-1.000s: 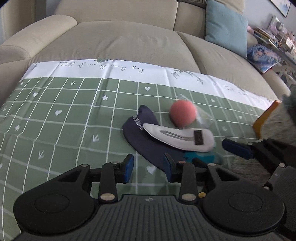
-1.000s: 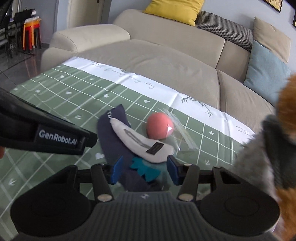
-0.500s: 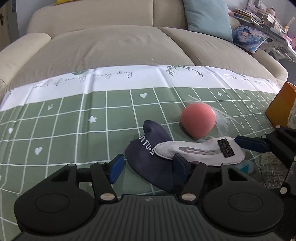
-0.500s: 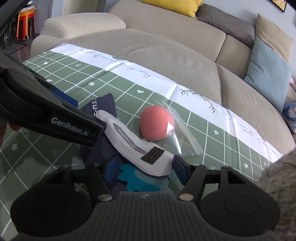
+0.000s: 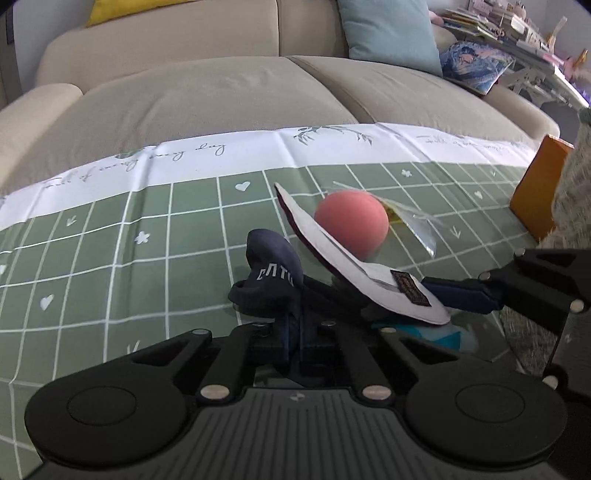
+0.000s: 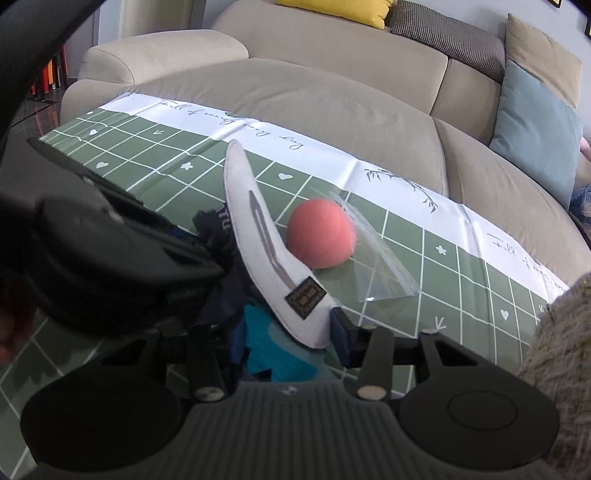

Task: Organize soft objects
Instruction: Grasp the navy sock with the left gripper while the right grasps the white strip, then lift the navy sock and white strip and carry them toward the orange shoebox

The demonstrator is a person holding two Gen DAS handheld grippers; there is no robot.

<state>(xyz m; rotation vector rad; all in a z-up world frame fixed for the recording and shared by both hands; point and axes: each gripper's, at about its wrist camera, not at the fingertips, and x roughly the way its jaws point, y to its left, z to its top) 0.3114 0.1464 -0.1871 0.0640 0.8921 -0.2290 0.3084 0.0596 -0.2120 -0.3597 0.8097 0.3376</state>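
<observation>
My left gripper (image 5: 291,334) is shut on a navy sock (image 5: 275,280) and lifts it off the green checked cloth (image 5: 110,258). My right gripper (image 6: 286,339) is shut on the heel end of a white insole (image 6: 258,236) with a black label, whose toe end tilts up. A teal-blue sock (image 6: 273,343) lies under the insole between the right fingers. The insole also shows in the left wrist view (image 5: 332,251). A pink ball (image 5: 352,221) rests on the cloth behind it, also in the right wrist view (image 6: 319,236).
A clear plastic bag (image 6: 376,258) lies beside the ball. An orange box (image 5: 535,192) and a furry grey object (image 6: 554,350) stand at the right. A beige sofa (image 5: 221,92) with a blue cushion (image 5: 388,33) is behind the cloth.
Both grippers have closed. The left one has pinched the navy sock and bunched it up. The right one has gripped the insole, and its toe end has risen.
</observation>
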